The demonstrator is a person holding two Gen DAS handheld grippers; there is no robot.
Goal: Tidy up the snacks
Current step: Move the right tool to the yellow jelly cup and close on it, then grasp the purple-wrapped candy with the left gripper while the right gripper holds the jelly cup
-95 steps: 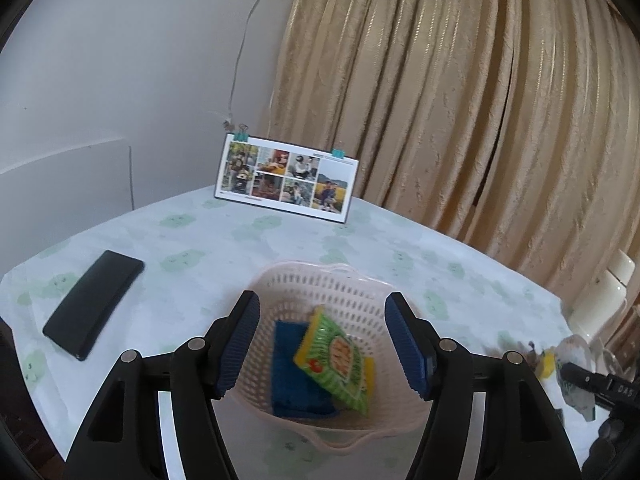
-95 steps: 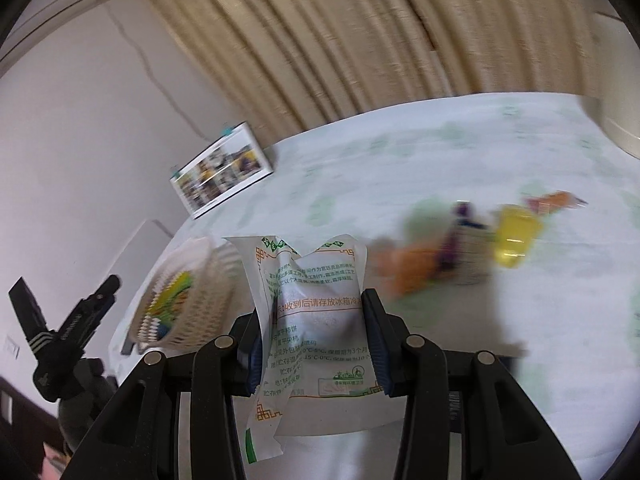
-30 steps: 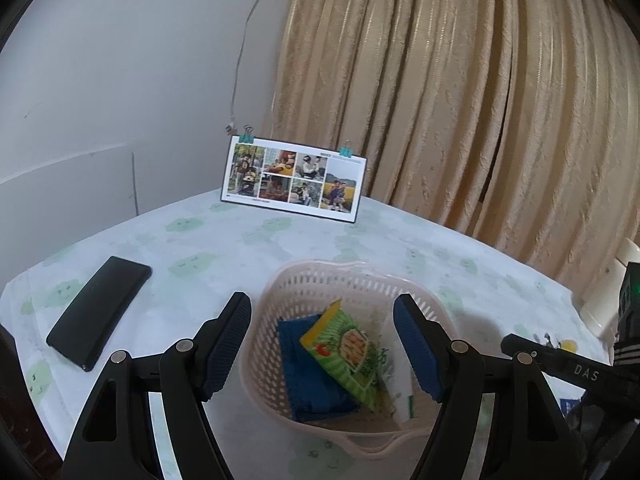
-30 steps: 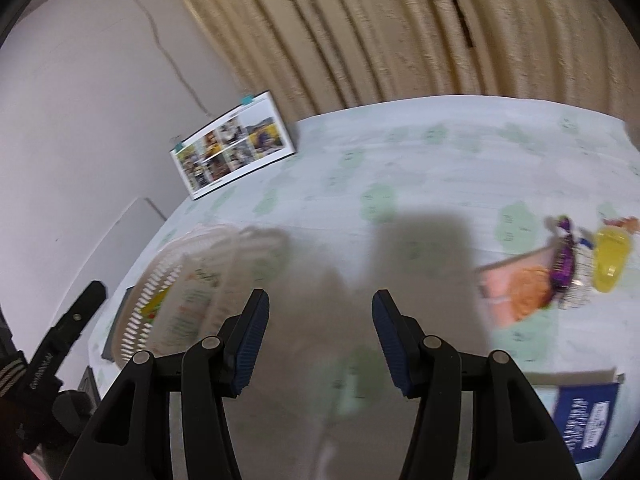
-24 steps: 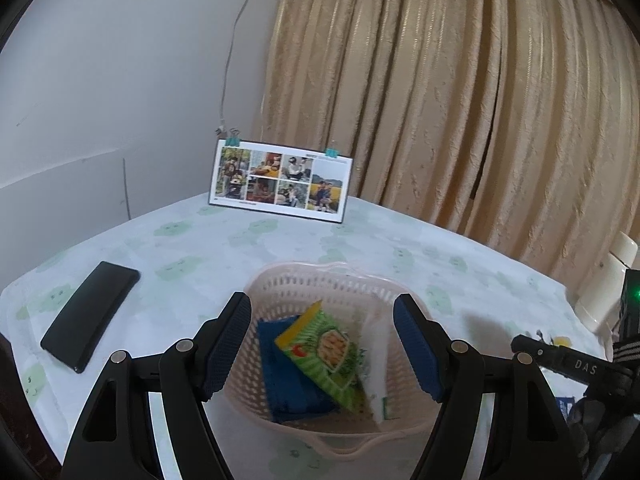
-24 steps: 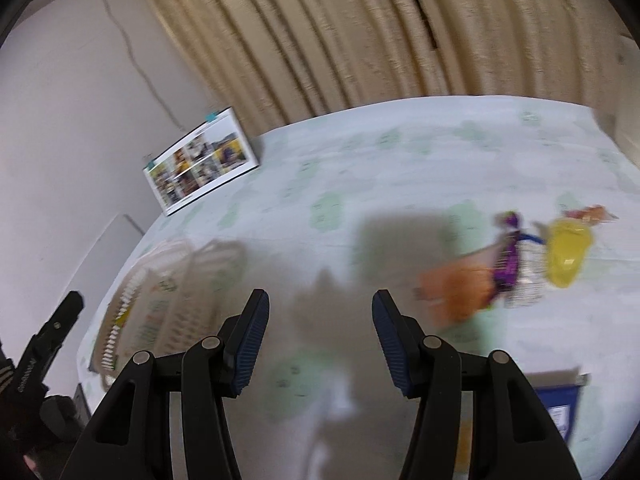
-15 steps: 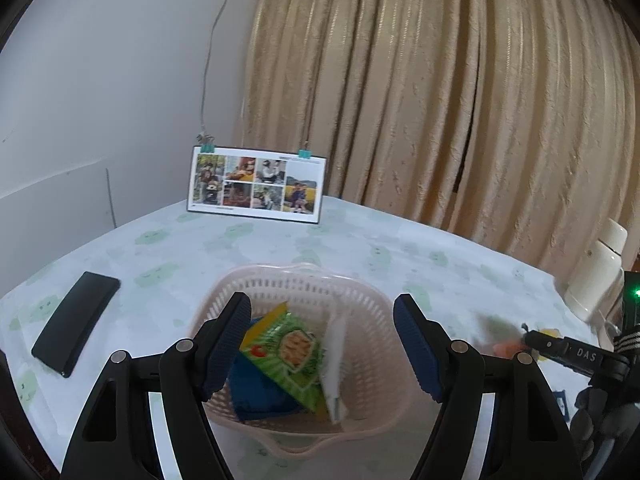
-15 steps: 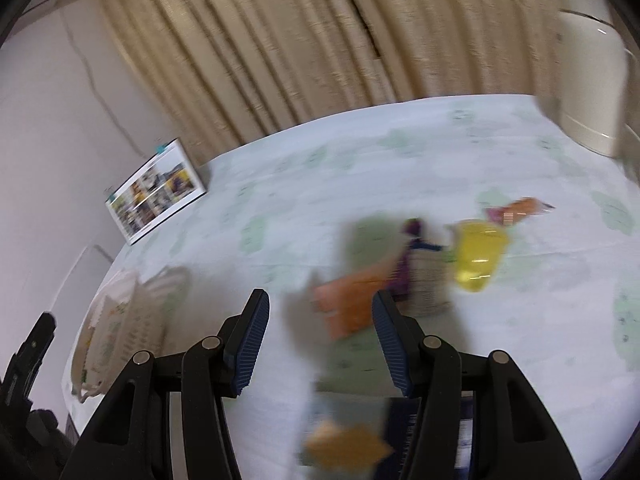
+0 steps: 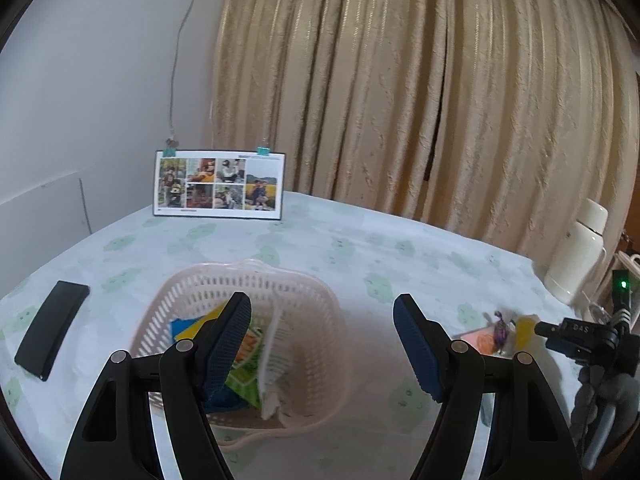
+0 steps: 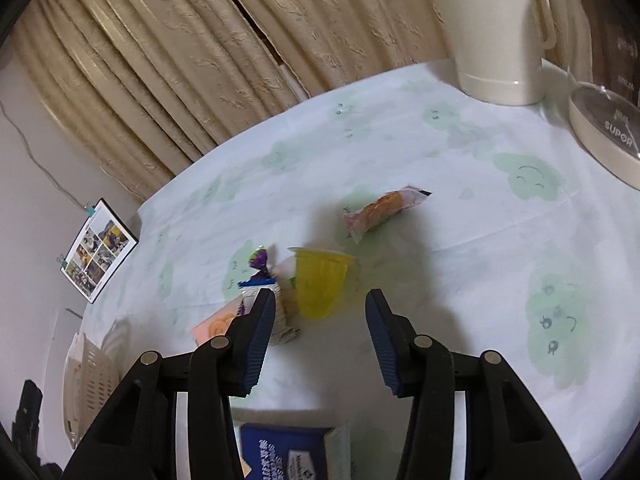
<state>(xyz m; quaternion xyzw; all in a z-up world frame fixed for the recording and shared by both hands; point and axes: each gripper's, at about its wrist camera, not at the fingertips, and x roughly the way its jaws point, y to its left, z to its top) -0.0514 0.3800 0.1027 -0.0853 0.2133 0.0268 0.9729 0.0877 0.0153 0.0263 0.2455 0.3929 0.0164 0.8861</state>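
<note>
While both jaws gape empty, right gripper [image 10: 321, 322] above yellow jelly cup [image 10: 320, 280] mid-desk, left gripper [image 9: 322, 338] over pink plastic basket [image 9: 320, 344] holding snack packets, "SUPOR" on clear-lidded appliance [image 10: 604, 136] far right.

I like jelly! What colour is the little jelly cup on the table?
The jelly cup is yellow, clearest in the right wrist view.

Domestic room, most likely a dining area. Indicators: a table [image 9: 320, 240] covered with a cloth printed in pale green smiling figures, full-length beige curtains [image 9: 420, 100] behind it, and a clipped photo collage [image 9: 219, 185] standing at the wall. A cream thermos jug [image 10: 490, 28] and a "SUPOR" appliance [image 10: 604, 136] occupy the table edge.
</note>
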